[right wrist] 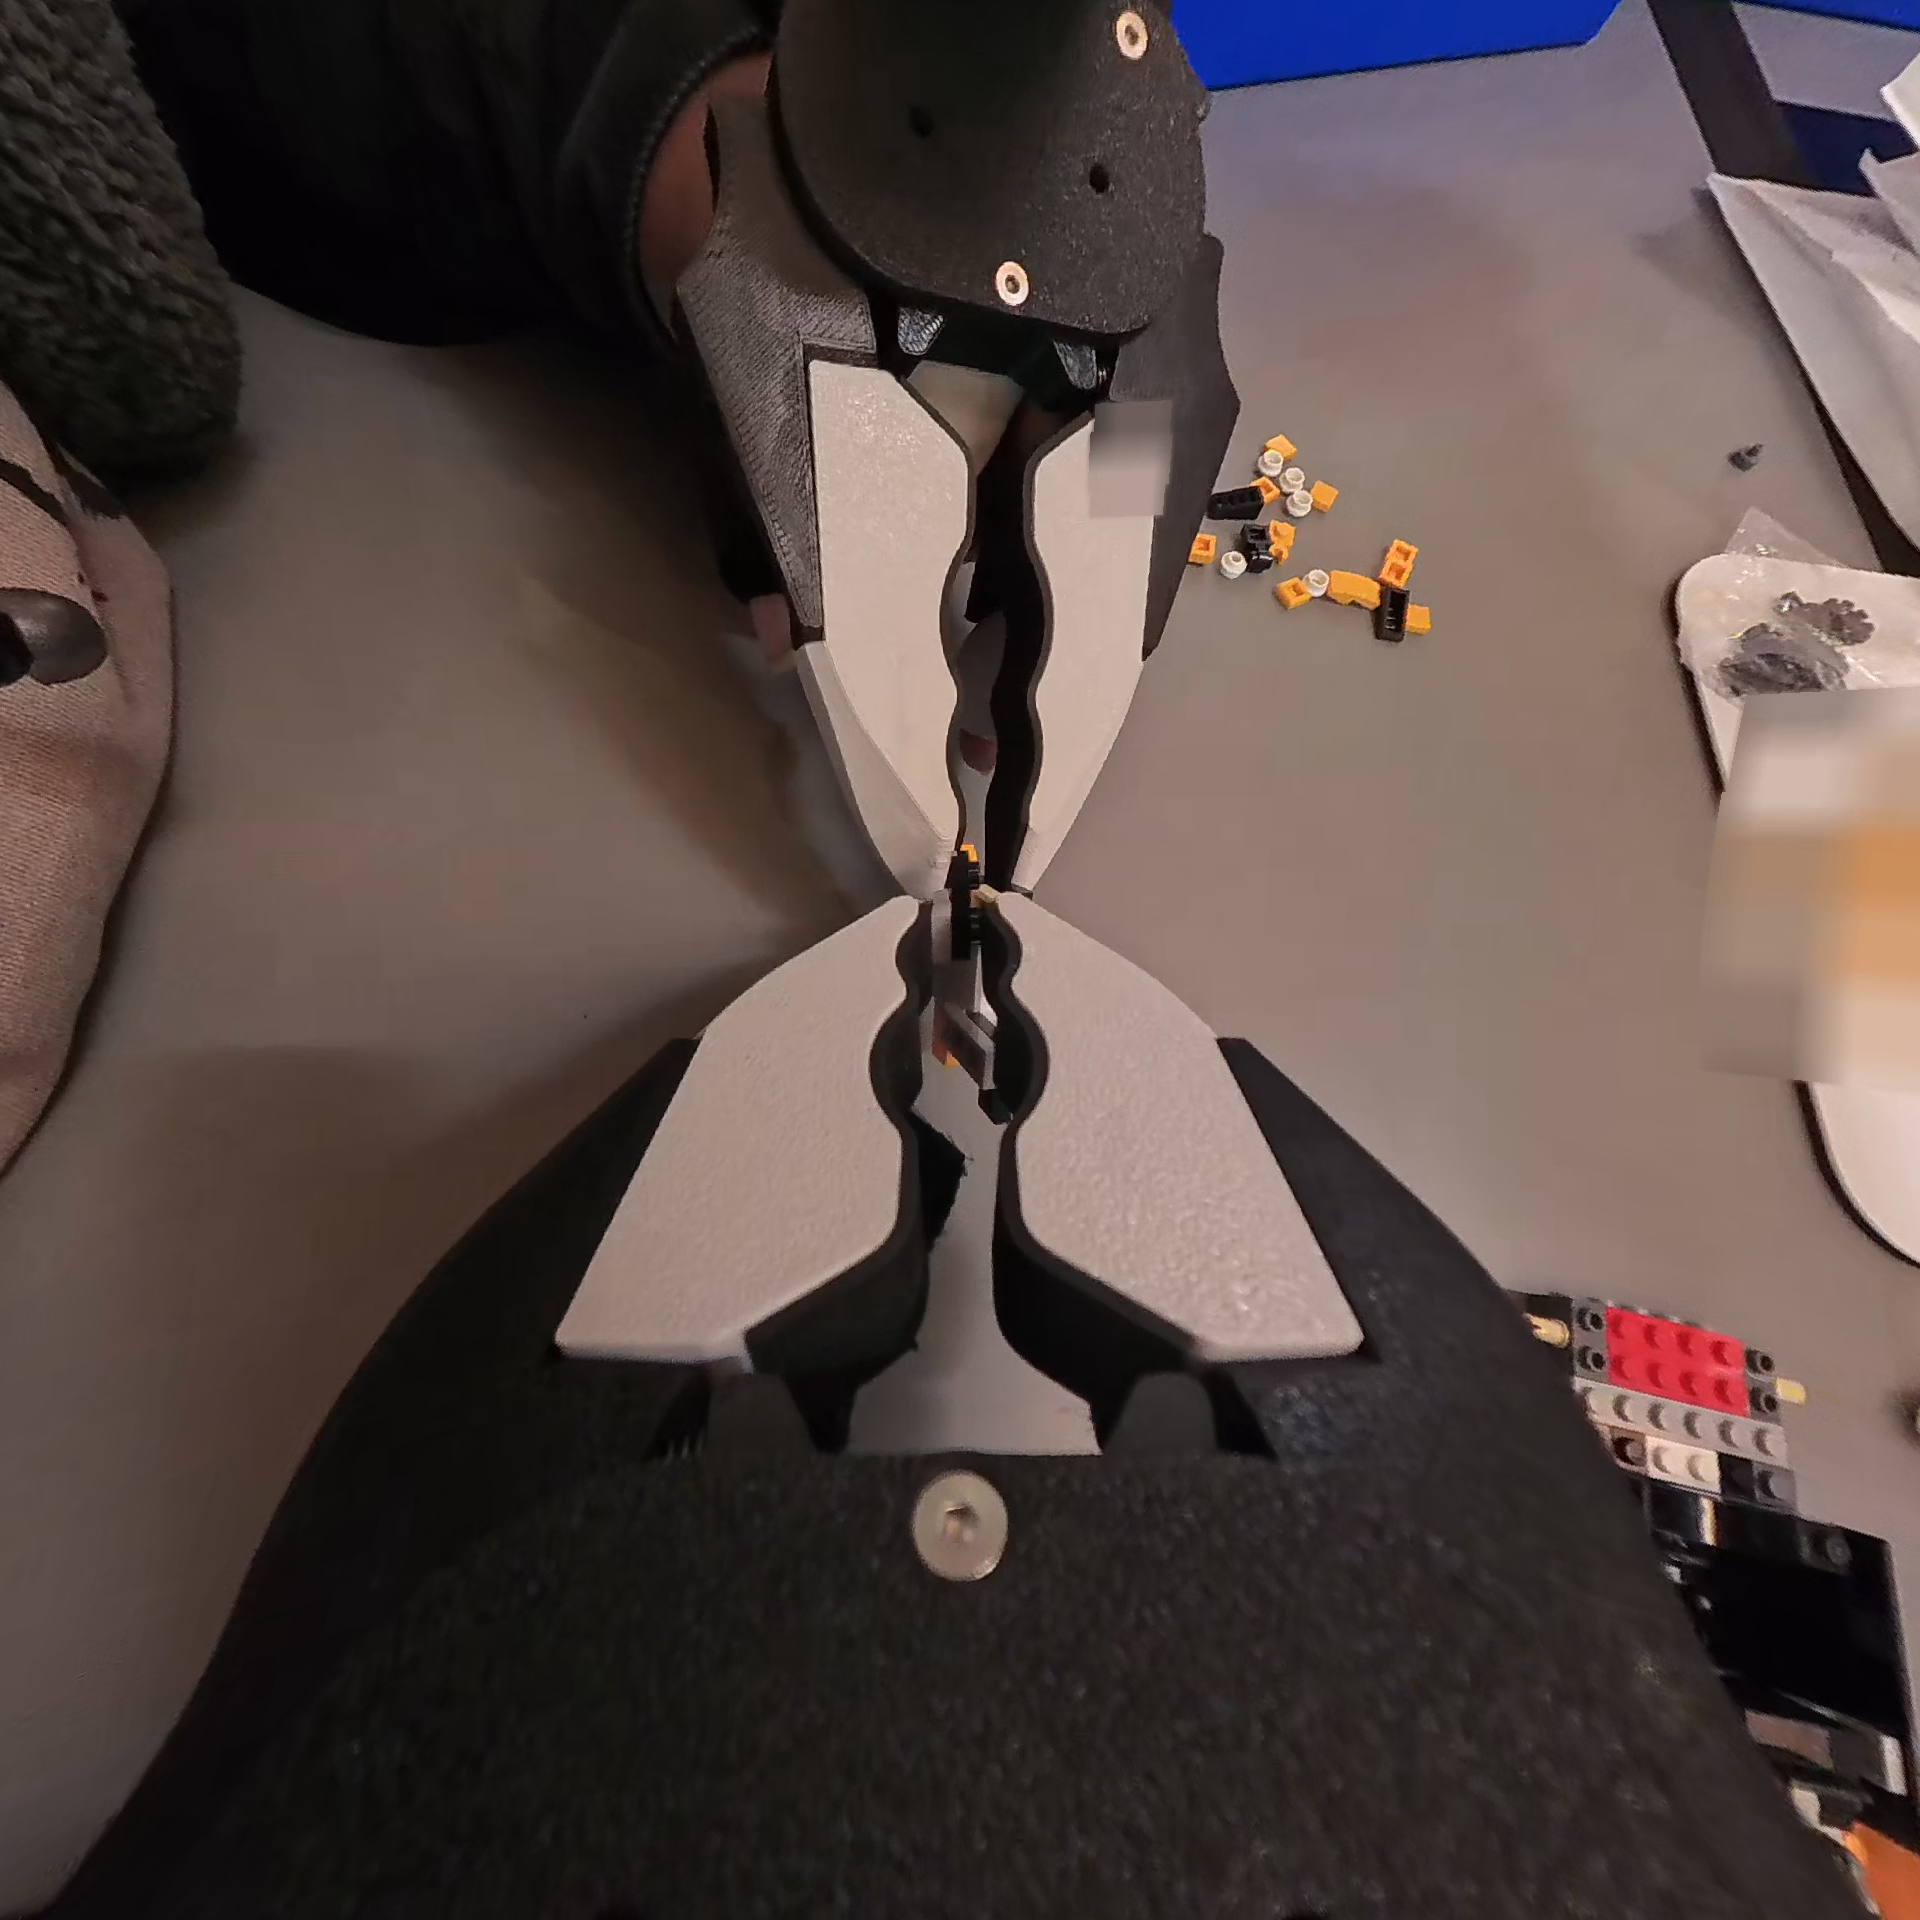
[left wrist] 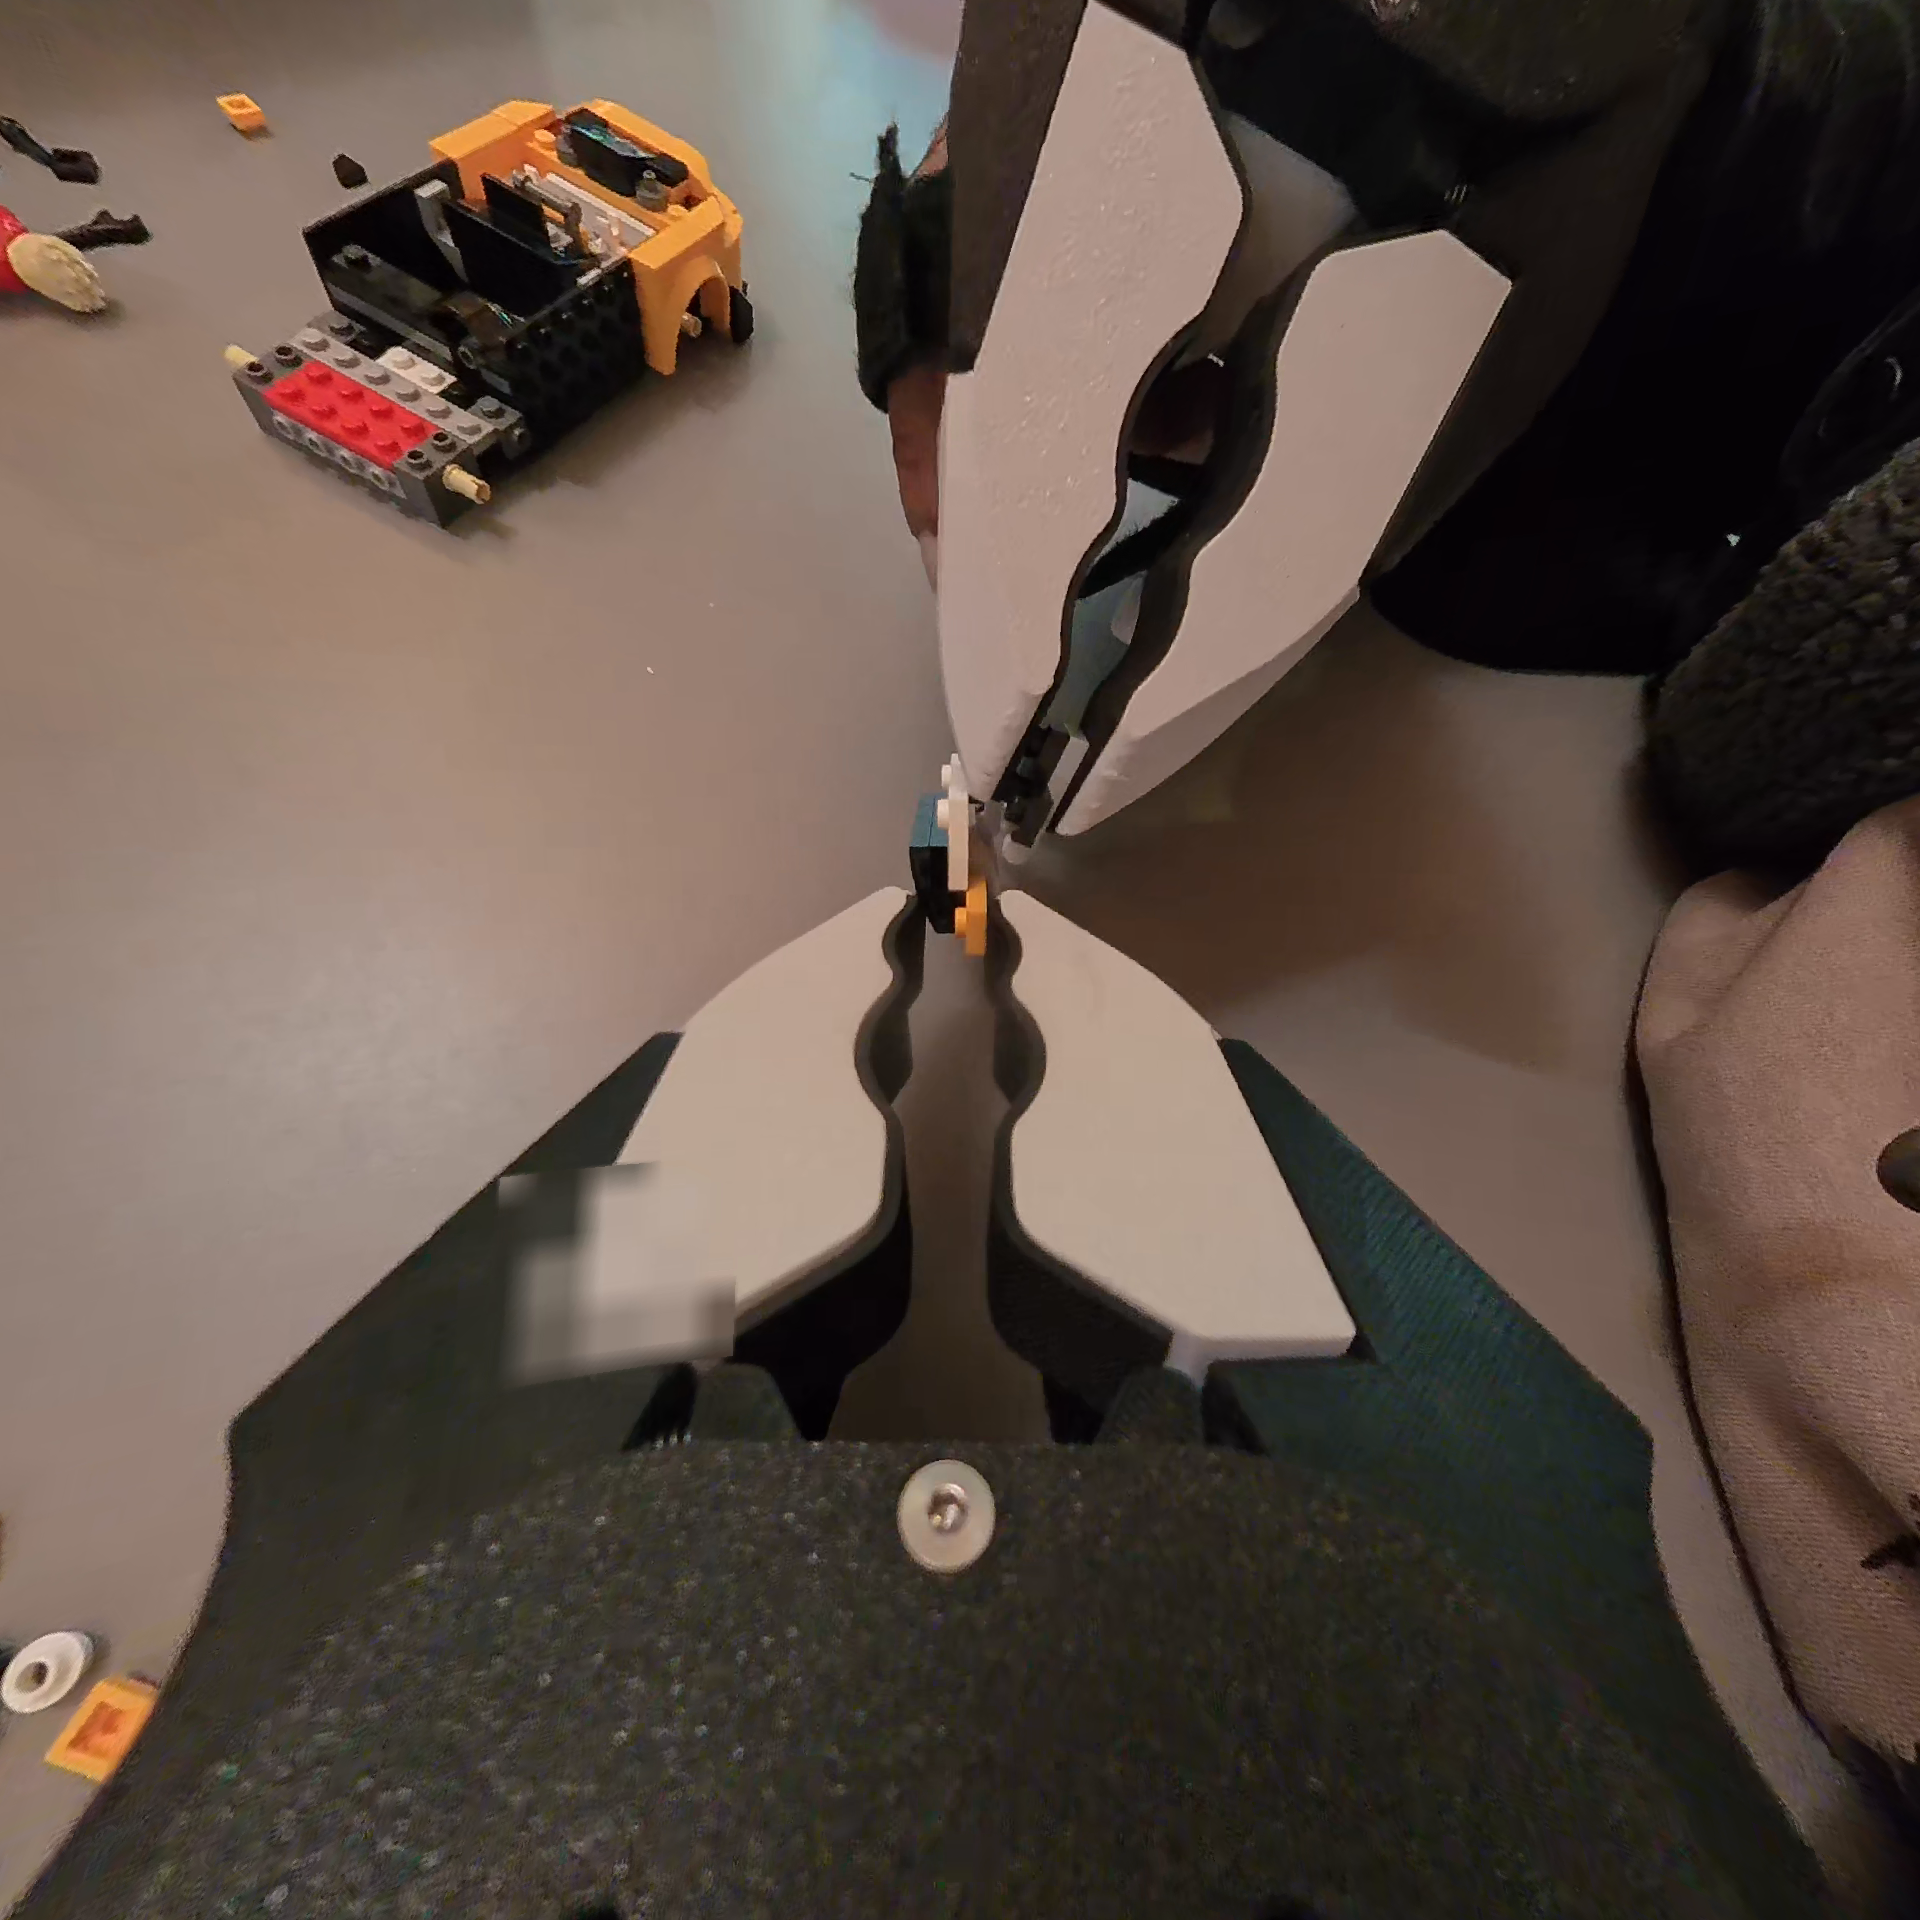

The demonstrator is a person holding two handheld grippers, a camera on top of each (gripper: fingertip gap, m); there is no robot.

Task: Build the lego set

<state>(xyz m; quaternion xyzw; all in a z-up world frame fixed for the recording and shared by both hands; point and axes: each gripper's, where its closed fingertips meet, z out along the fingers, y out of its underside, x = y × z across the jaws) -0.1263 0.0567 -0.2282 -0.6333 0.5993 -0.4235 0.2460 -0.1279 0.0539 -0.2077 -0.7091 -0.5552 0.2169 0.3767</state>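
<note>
- The counter (left wrist: pixel 436 831) is grey, and the half-built car (left wrist: pixel 488 312), in orange, black and red, is parked on it well apart from both claws, up and to the left of the meeting point in the left wrist view.
- A scatter of loose bricks (right wrist: pixel 1309 540) is seen on the counter beyond the car, just beside the left claw's body in the right wrist view; a plastic bag (right wrist: pixel 1787 623) with dark parts lies further right.
- The right claw (left wrist: pixel 1023 821) is clamped on a narrow strip (right wrist: pixel 966 1023) of grey and black plates, held lengthwise between the fingers.
- The left claw (left wrist: pixel 951 914) is pinched on a small block (left wrist: pixel 940 868) of black, white and orange pieces, gripped only at the very tips.
- The two sub-assemblies are met tip to tip above the counter, far from the car; whether studs are already seated cannot be told.
- The join is judged best made by keeping the two pieces square to each other and pressing straight along the stud axis, without twist.
- The tip-only hold on the block is judged liable to slip or pivot, so force should be applied slowly and evenly.
</note>
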